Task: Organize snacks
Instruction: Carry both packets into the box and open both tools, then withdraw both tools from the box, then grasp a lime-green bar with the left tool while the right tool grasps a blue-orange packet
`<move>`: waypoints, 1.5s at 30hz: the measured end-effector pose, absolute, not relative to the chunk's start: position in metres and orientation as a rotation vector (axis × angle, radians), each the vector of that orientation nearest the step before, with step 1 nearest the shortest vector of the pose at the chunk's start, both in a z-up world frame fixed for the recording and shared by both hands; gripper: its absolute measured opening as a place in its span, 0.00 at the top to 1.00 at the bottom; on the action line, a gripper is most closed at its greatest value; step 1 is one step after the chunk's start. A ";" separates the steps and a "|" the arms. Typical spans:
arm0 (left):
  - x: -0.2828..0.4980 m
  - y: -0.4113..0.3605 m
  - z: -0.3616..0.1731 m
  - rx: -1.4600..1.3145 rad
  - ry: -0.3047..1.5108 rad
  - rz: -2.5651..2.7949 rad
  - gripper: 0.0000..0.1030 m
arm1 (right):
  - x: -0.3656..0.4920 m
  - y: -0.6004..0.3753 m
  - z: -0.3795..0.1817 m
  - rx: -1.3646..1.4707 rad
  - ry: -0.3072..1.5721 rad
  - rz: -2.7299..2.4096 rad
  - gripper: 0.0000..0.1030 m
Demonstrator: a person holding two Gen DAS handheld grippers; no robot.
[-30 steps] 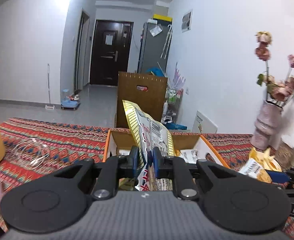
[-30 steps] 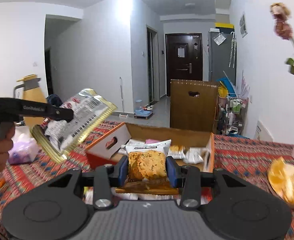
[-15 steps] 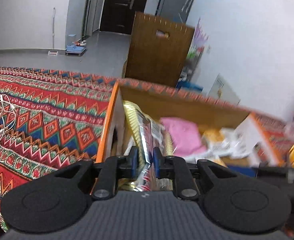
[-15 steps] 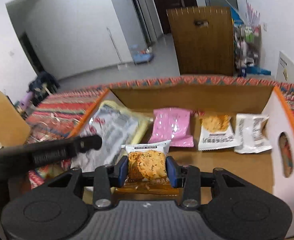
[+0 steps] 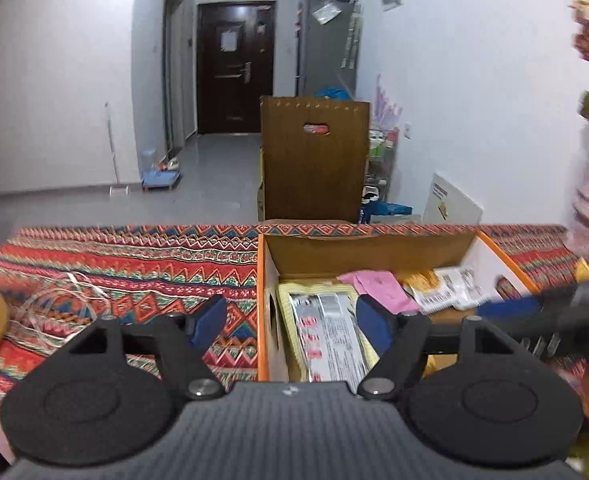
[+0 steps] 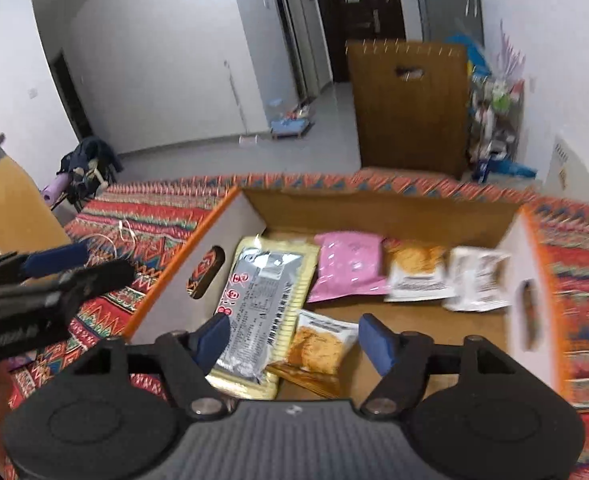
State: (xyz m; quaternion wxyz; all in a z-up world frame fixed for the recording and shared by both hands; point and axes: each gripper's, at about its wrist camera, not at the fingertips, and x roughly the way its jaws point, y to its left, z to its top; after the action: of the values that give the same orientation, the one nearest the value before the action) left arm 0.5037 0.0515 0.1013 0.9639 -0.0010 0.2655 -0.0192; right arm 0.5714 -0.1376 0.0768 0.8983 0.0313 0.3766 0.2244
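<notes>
Hovering: both grippers above the cardboard box (image 6: 222, 224), fingers spread, nothing held.
L gripper (image 5: 290, 316): jaws wide apart; one blue pad over the tablecloth (image 5: 134, 264), other over box interior, straddling the box's L wall.
R gripper (image 6: 290, 336): jaws wide apart, empty; sits over near edge of box, above the cracker pkt.
Box: open-top cardboard, orange rim, cut-out handles in white end walls; on patterned red cloth.
Silver/yellow pkt (image 6: 262, 304): flat on box floor, L side, lengthwise, next to L wall.
Cracker pkt (image 6: 318, 348): flat on box floor, near edge, just beside silver/yellow pkt; touching or overlapping its R edge, can't tell which.
Pink pkt (image 6: 350, 264): back row, beside top of silver/yellow pkt.
Orange-topped white pkt (image 6: 418, 272): back row, R of pink, edges touching.
White pkt (image 6: 478, 280): back row, far R, near R end wall.
Cross-view: L gripper seen at L edge of R wrist view, outside box, over cloth.
Cable (image 5: 66, 300): white, loose coil on cloth, well L of box.
</notes>
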 end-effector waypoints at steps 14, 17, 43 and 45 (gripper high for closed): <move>0.273 0.022 0.111 0.061 0.444 -0.116 0.05 | 0.347 -0.243 0.128 -0.015 0.449 0.427 0.13; 0.232 0.013 0.097 0.075 0.444 -0.085 0.03 | 0.296 -0.257 0.119 -0.028 0.407 0.402 0.06; 0.190 0.018 0.028 0.084 0.587 0.004 0.02 | 0.174 -0.305 0.020 -0.034 0.542 0.237 0.03; 0.214 0.021 0.026 0.100 0.585 0.009 0.03 | 0.194 -0.303 0.025 -0.050 0.538 0.239 0.03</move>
State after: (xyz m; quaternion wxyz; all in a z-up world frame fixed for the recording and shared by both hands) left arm 0.2136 0.0210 0.0265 0.9563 0.0493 0.2880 0.0043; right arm 0.1944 -0.3029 0.0245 0.9567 -0.0244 0.2653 0.1176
